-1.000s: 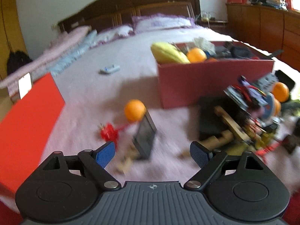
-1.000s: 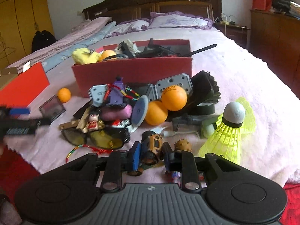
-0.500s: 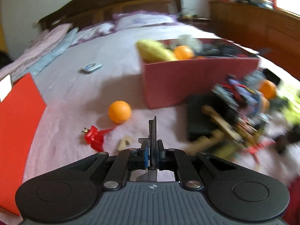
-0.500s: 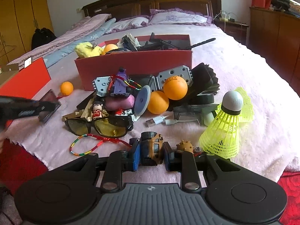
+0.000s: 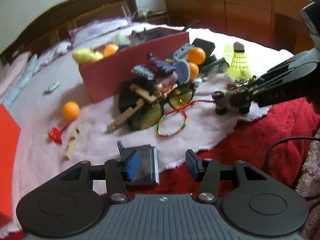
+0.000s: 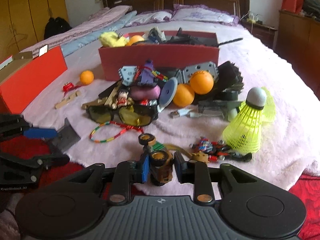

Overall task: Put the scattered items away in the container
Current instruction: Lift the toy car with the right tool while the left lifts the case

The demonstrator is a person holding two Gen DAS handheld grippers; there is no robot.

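The red box (image 5: 130, 74) (image 6: 160, 60) stands mid-bed, full of toys. My left gripper (image 5: 162, 165) (image 6: 46, 146) hovers over the near edge of the white blanket (image 5: 200, 132), and its jaws are opening. A flat dark case (image 5: 144, 164) (image 6: 66, 136) lies on the blanket against the left pad only. My right gripper (image 6: 163, 167) (image 5: 240, 98) has a brown toy car (image 6: 160, 160) (image 5: 230, 102) between its fingers. Its jaws are opening too, and a small gap shows at the right pad.
A heap in front of the box holds sunglasses (image 6: 122, 116), two orange balls (image 6: 192, 88) and metal plates. Nearby lie a rainbow bracelet (image 5: 172, 124), a yellow shuttlecock (image 6: 246, 128), a loose orange ball (image 5: 71, 110), wooden pegs (image 5: 71, 142) and a red lid (image 6: 34, 74).
The left gripper closed on the dark case edge-on, carried it toward the near blanket edge, then spread its jaws; the case now lies flat. The right jaws widened around the toy car.
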